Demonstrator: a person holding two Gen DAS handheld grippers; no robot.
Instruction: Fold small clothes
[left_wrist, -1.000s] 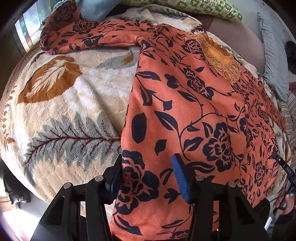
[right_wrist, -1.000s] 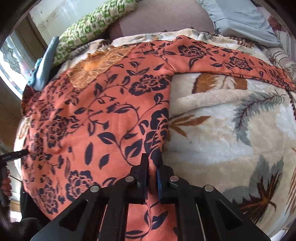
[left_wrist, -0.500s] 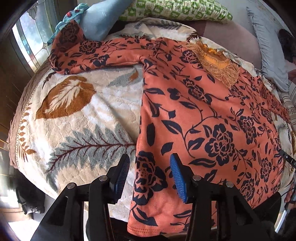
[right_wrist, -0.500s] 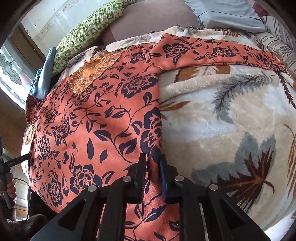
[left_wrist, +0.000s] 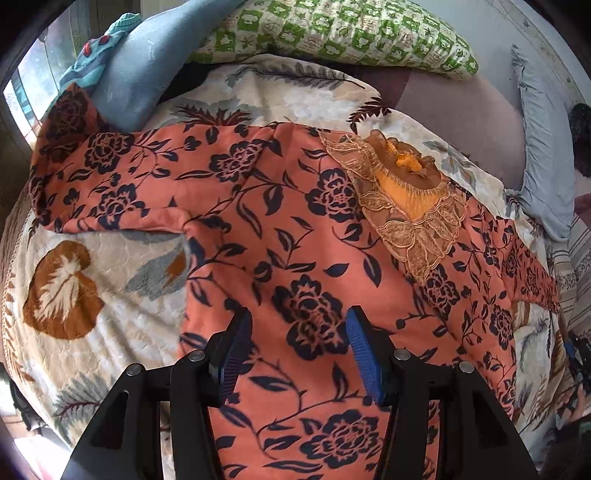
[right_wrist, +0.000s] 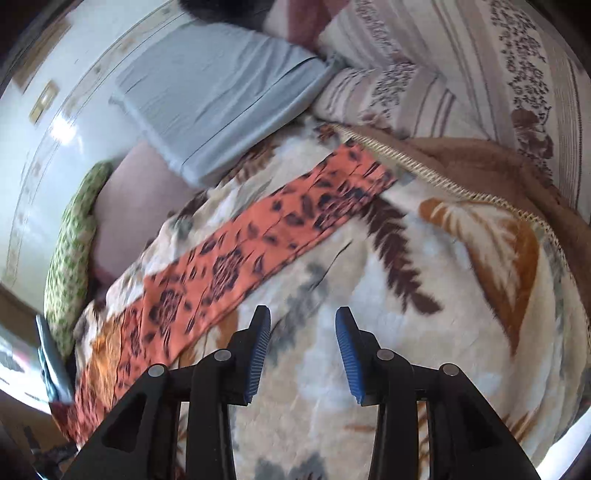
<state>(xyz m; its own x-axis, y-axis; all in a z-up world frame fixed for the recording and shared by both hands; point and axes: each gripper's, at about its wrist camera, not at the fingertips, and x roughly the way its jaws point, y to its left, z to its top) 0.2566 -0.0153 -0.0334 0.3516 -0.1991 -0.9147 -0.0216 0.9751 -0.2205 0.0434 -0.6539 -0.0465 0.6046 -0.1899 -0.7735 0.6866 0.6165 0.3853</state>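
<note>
An orange top with dark blue flowers (left_wrist: 295, 236) lies spread flat on a cream leaf-print blanket (left_wrist: 92, 295), its lace collar (left_wrist: 406, 206) toward the far side. My left gripper (left_wrist: 295, 350) is open and empty, hovering over the top's body. In the right wrist view one long sleeve (right_wrist: 258, 243) stretches diagonally over the blanket (right_wrist: 406, 332). My right gripper (right_wrist: 301, 354) is open and empty above bare blanket, to the right of that sleeve.
A green checked pillow (left_wrist: 332, 33) and a blue cushion (left_wrist: 140, 66) lie at the far side. A grey-blue pillow (right_wrist: 214, 96) and a striped pillow (right_wrist: 461, 74) lie beyond the sleeve. A brown blanket edge (right_wrist: 498, 177) is at right.
My right gripper has let go of the top's side edge, opened, and swung right toward the sleeve. My left gripper has moved forward over the top's body, still open.
</note>
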